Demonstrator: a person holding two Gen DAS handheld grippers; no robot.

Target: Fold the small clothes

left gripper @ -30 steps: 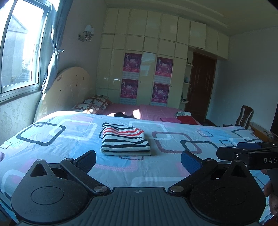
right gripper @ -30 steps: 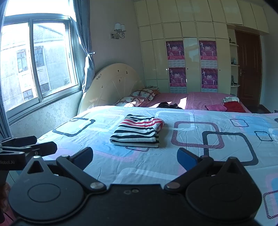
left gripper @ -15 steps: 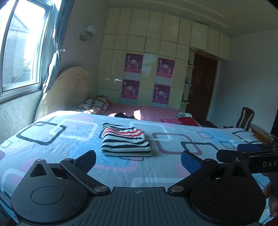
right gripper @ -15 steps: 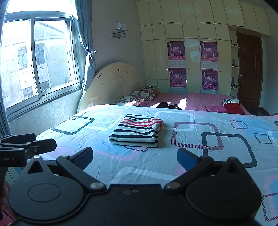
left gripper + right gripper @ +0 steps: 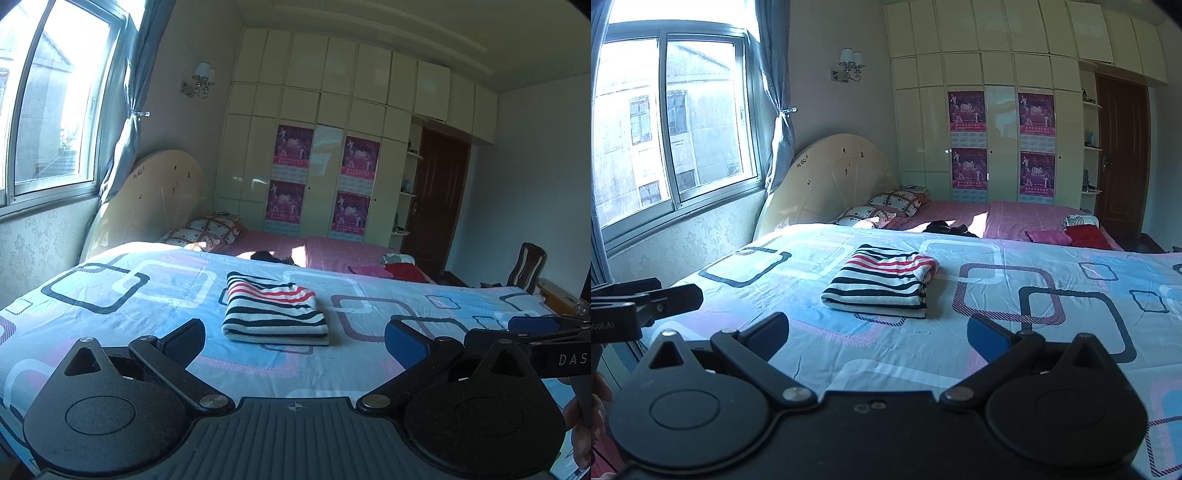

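Nothing on the bed has moved in the last second: striped top (image 5: 275, 309) sits in the same spot, both cameras only drifted a bit. It's folded into a tidy rectangle, lying flat mid-way across the patterned bedsheet (image 5: 110, 295), stripes running crosswise, fold edges squared. I'd call this garment done.

Left gripper (image 5: 294, 336) and right gripper (image 5: 878, 334) are both spread wide, holding nothing, hovering short of the top and clear of the fabric. Each one shows at the edge of the other's view, side by side, apart.

Room: bare sheet all around the top, no clutter near it. Pillows (image 5: 886, 206), a dark garment (image 5: 945, 228) and red clothes (image 5: 1086, 236) lie well beyond on the pink bedding.
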